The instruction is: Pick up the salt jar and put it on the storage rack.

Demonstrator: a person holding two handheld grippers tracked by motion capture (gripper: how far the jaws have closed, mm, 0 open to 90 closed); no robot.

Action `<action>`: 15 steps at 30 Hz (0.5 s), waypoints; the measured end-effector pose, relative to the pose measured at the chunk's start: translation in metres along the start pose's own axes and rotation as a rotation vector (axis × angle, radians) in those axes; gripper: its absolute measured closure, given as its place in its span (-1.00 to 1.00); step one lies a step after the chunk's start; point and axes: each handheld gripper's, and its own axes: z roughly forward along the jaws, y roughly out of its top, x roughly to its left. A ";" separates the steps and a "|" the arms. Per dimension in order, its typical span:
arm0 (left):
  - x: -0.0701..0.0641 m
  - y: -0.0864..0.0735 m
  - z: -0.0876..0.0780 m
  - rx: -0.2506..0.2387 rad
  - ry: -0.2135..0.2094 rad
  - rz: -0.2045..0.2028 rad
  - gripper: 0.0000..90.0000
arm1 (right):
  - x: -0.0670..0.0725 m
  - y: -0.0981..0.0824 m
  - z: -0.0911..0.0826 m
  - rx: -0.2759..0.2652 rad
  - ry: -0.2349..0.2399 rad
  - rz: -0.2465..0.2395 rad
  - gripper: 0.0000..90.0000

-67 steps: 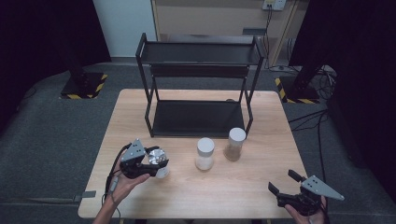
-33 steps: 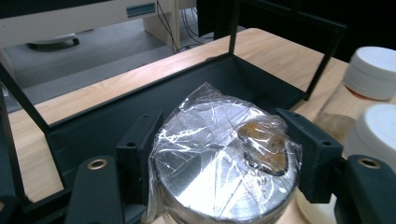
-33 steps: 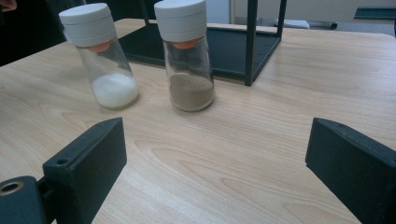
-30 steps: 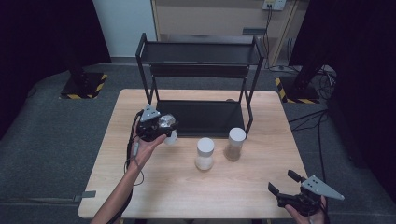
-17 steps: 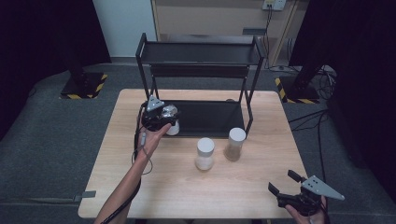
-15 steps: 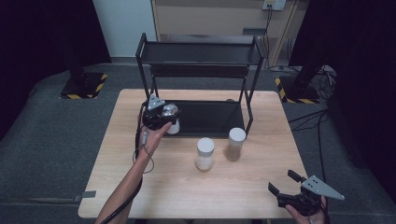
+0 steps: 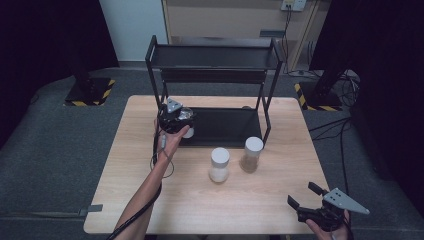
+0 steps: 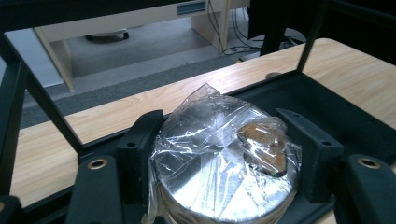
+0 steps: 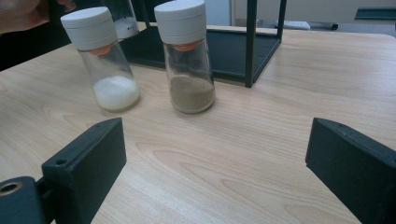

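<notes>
The jar (image 8: 224, 163), clamped in the left gripper (image 7: 176, 120) at the rack's (image 7: 215, 75) lower-shelf front-left corner, was best lowered upright onto that shelf before release, while the right gripper (image 9: 219, 177) was held wide.

The jar with the shiny silver metal lid (image 8: 219, 182) has crinkly clear plastic wrap over its top that catches the light. The black jaws beside it look like dull, smooth plastic. The light wooden table (image 7: 150, 200) is smooth, with wavy grain lines. The black metal rack (image 7: 215, 50) is matt, not shiny. The two clear glass jars (image 9: 189, 74) are glossy, and their white plastic lids are smooth and dull.
</notes>
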 end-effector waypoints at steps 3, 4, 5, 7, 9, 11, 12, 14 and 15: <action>0.003 -0.002 0.004 0.005 0.012 -0.013 -0.24 | 0.000 0.000 0.000 -0.001 0.001 -0.001 -0.88; 0.003 -0.002 0.006 0.008 0.016 -0.012 -0.24 | 0.000 0.000 0.000 0.000 0.002 -0.001 -0.88; 0.002 -0.003 0.007 0.012 0.020 -0.013 -0.24 | 0.000 0.000 0.000 0.000 0.002 0.000 -0.88; 0.003 -0.004 0.009 0.014 0.026 -0.018 -0.24 | 0.000 0.000 0.000 0.000 0.001 0.001 -0.88; 0.003 -0.005 0.011 0.010 0.029 -0.031 -0.24 | -0.001 0.000 0.000 0.000 0.001 0.002 -0.88; 0.003 -0.006 0.015 0.013 0.025 -0.023 -0.24 | -0.001 0.000 0.000 0.000 0.001 0.003 -0.88; 0.003 -0.005 0.016 0.021 0.027 -0.012 -0.24 | -0.001 0.000 0.000 0.000 0.001 0.003 -0.88; 0.001 -0.006 0.018 0.026 0.037 -0.013 -0.24 | 0.000 0.000 0.000 0.001 0.001 0.002 -0.88; 0.001 -0.006 0.020 0.032 0.038 -0.012 -0.24 | 0.000 0.000 0.000 0.002 0.001 0.002 -0.88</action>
